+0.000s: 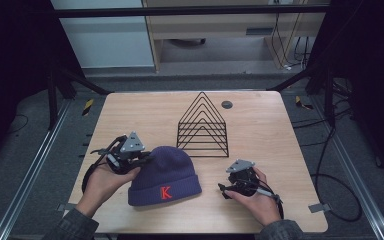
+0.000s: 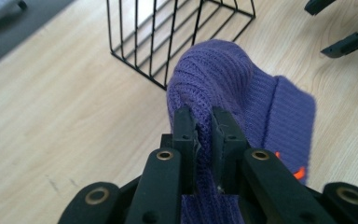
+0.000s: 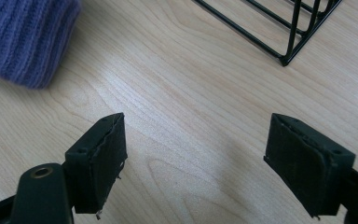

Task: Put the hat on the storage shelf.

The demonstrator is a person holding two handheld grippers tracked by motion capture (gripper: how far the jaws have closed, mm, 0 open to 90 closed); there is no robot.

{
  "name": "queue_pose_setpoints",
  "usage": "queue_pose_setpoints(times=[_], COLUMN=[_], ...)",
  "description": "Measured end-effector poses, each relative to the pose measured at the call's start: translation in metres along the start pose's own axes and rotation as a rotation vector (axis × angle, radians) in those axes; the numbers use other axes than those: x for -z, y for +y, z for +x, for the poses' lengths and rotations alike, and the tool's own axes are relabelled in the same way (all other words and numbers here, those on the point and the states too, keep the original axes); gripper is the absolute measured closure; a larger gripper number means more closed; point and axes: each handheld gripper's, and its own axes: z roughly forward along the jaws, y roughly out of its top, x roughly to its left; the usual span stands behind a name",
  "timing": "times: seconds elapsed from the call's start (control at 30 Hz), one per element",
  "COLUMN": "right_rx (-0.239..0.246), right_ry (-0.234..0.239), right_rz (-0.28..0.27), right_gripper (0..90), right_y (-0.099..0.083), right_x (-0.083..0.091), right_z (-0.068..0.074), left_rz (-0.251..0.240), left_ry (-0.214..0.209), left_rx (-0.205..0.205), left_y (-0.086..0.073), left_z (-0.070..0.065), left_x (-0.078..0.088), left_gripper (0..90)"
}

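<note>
A purple knit beanie (image 1: 166, 173) with an orange K on its cuff lies on the wooden table (image 1: 130, 115), near the front. My left gripper (image 1: 141, 156) is at the beanie's left edge, shut on a fold of the knit (image 2: 204, 122). The beanie (image 2: 242, 88) rises ahead of the jaws. My right gripper (image 1: 223, 190) rests low to the right of the beanie, open, with bare wood between its pads (image 3: 103, 154). The beanie's cuff (image 3: 25, 37) shows at the upper left of the right gripper view.
A black wire rack (image 1: 203, 125) of triangular frames stands behind the beanie at the table's middle. A small dark round disc (image 1: 226, 104) lies at the back. The rack's base (image 3: 284, 46) is close ahead of the right gripper.
</note>
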Motion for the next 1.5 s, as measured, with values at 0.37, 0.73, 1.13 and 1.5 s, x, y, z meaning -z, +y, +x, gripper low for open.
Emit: queue_pose_setpoints(times=[0.37, 0.73, 1.13, 1.5], right_rx=[0.002, 0.009, 0.023, 0.029], right_ry=[-0.001, 0.01, 0.015, 0.022], right_rz=[-0.003, -0.016, -0.014, -0.023], right_gripper=[20.3, 21.9, 25.2, 26.6], right_y=[0.0, 0.001, 0.002, 0.004], right_x=[0.0, 0.001, 0.0, 0.002], right_z=[0.0, 0.002, 0.004, 0.008], left_rz=[-0.023, -0.03, -0.043, -0.069], left_ry=[0.042, 0.047, 0.054, 0.084], left_rx=[-0.034, -0.047, -0.058, -0.064], left_y=[0.021, 0.032, 0.04, 0.055], left_z=[0.009, 0.015, 0.016, 0.025], left_x=[0.024, 0.035, 0.046, 0.068], left_gripper=[80.9, 80.9, 80.9, 81.0])
